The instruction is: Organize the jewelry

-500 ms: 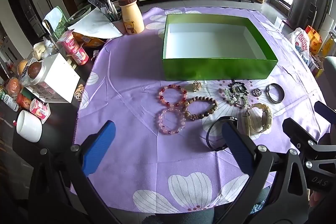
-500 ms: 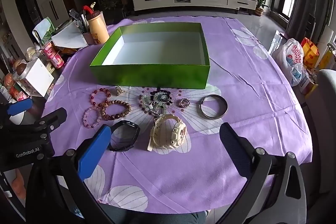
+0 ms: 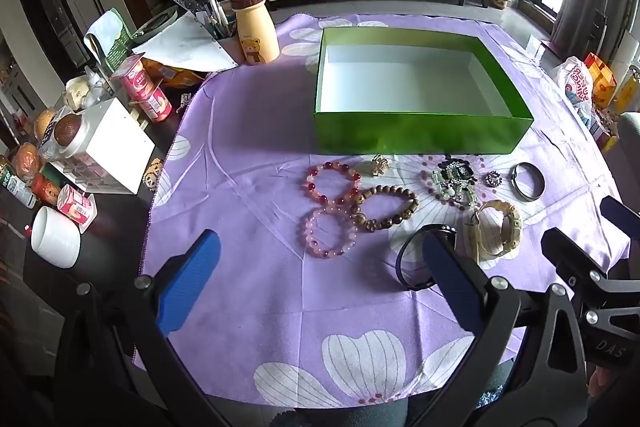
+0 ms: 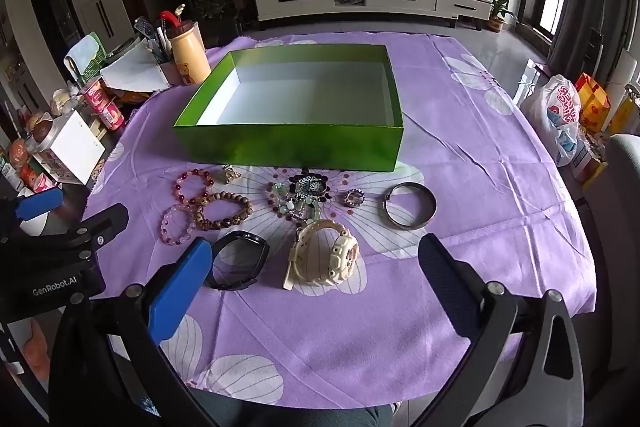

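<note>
An empty green box (image 3: 420, 137) (image 4: 288, 145) stands on the purple cloth. In front of it lie a red bead bracelet (image 3: 332, 183), a pink bead bracelet (image 3: 330, 233), a brown wooden bead bracelet (image 3: 386, 209), a small gold charm (image 3: 378, 165), a dark necklace pile (image 3: 454, 181), a ring (image 4: 355, 197), a metal bangle (image 4: 410, 205), a cream watch (image 4: 324, 255) and a black watch (image 4: 236, 261). My left gripper (image 3: 320, 283) is open and empty near the front edge. My right gripper (image 4: 316, 283) is open and empty, with the cream watch between its fingers' line.
At the left off the cloth stand a yellow bear bottle (image 3: 256, 27), pink cans (image 3: 146, 93), a white box (image 3: 104, 151), a white cup (image 3: 54, 239) and papers. A plastic bag (image 4: 560, 117) lies at the right beyond the table.
</note>
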Motion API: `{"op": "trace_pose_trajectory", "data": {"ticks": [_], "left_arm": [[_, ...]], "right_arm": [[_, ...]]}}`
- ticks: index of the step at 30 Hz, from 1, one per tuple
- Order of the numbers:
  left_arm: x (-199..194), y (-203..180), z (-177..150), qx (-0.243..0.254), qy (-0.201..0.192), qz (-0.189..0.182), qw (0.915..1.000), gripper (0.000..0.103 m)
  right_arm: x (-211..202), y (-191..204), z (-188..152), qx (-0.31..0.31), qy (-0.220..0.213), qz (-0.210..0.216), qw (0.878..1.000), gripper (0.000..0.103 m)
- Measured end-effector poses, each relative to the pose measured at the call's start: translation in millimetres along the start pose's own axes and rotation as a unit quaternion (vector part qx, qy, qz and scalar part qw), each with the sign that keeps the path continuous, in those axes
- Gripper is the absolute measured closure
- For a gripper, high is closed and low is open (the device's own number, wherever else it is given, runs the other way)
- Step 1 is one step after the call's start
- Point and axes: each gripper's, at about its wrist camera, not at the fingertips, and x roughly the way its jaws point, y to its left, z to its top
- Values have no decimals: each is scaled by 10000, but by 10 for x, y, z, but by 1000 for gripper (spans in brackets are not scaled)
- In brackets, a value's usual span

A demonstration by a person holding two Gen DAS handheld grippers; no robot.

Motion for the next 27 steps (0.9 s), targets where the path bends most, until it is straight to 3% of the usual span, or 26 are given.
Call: {"op": "trace_pose_trajectory", "data": {"ticks": [27], "left_arm": [[46,0,-60,-72,-59,5,10000,2]], "right_arm": [[-11,66,48,4,-24,28,10000,1]]}}
